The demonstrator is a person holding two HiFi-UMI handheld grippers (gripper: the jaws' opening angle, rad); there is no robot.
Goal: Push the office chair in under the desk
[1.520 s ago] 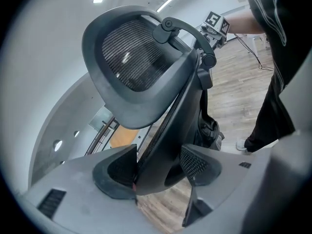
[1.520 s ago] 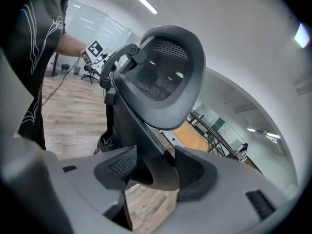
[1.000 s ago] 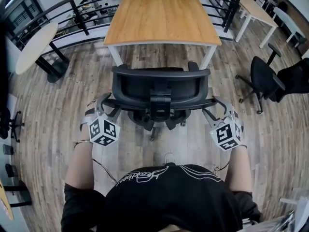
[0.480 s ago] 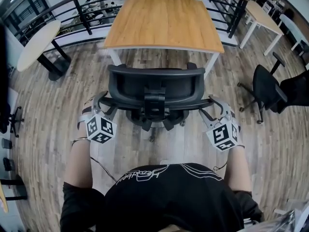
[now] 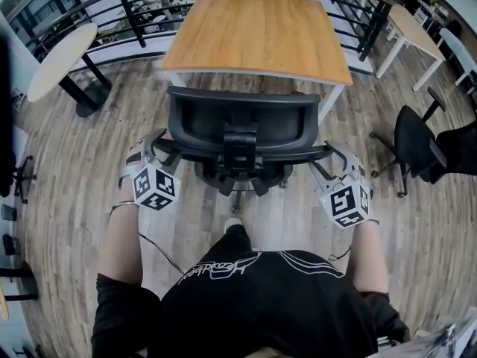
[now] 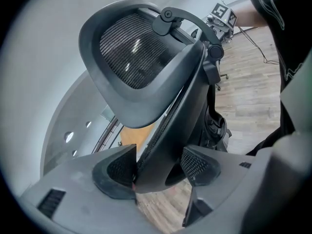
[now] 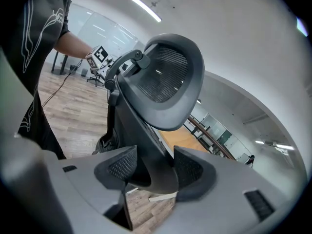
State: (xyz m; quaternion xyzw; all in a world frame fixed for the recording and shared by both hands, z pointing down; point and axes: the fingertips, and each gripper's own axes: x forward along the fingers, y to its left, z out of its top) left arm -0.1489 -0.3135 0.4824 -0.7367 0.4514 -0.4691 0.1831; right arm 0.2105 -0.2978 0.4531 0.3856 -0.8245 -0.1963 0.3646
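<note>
We stand behind the office chair [image 5: 238, 129] & hold it w/ both tools. The L gripper [image 5: 154, 154] is on the left end of the chair's back, and the R gripper [image 5: 337, 164] is on the right end. In the left gripper view the L jaws are clamped on the black rim of the chair back, and the rim sits right btw the two bumpy pads. The right gripper view shows the same thing: the R jaws squeeze the other side of the rim, w/ a pad on each side. The chair is black w/ a net back. It stands on the wood floor [image 5: 74, 170] right in front of the bench [image 5: 253, 28], w/ its back to us. In the head view the top of the chair back is just beside the near edge of the bench. The seat is hidden below the chair back, so we can't tell how far it is under the bench. The bench top is wood colour. One of our feet [image 5: 233, 224] peeks out just behind the chair's base. Off to the right, well apart, is another black chair [image 5: 414, 136]. On the left is a round table [image 5: 59, 54], & a black railing [image 5: 141, 10] runs behind the bench.
</note>
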